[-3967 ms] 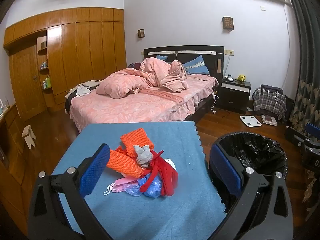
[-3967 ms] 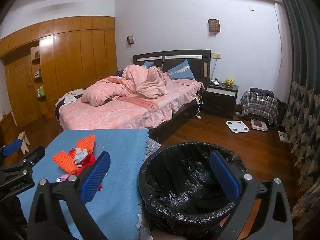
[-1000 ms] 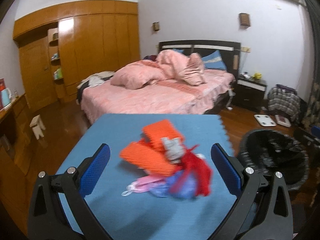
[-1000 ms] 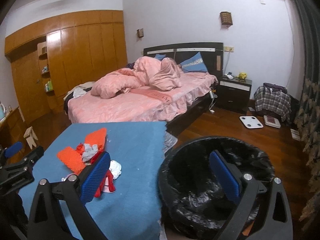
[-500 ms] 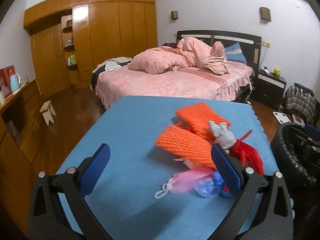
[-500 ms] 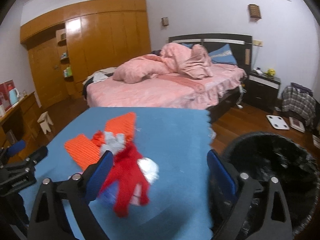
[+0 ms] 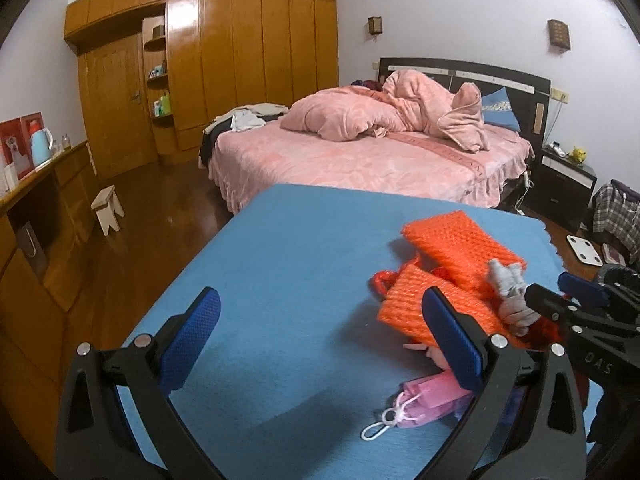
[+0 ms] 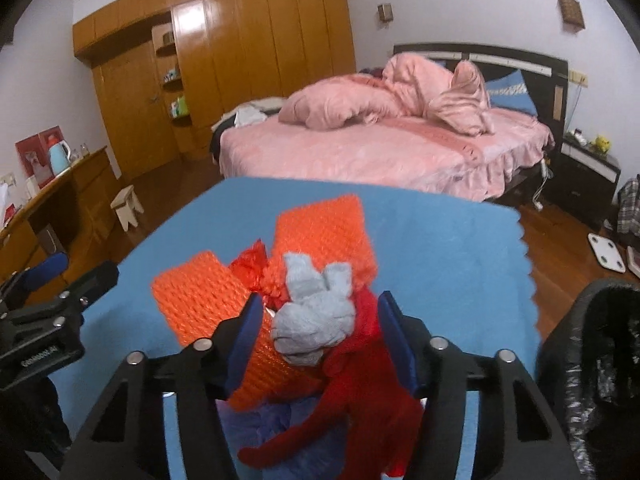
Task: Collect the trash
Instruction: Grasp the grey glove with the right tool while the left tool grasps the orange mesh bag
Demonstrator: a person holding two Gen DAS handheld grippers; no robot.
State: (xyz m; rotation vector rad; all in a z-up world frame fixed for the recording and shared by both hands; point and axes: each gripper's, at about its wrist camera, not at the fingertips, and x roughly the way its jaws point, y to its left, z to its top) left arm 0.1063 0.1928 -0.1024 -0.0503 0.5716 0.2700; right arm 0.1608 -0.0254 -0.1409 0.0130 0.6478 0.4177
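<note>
the right gripper [image 8: 318, 338], jaws just closing, is straddling the grey wad [image 8: 314, 320] and red scrap [image 8: 360, 380] on the blue table [image 8: 440, 260], not visibly clamped. pinching low should gather both. the left gripper [image 7: 320, 340] is hanging apart, empty.

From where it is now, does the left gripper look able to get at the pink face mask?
Probably yes. The left gripper is open, and the pink face mask lies uncovered on the blue mat just beside its right finger; a short sideways shift should bracket it.
</note>
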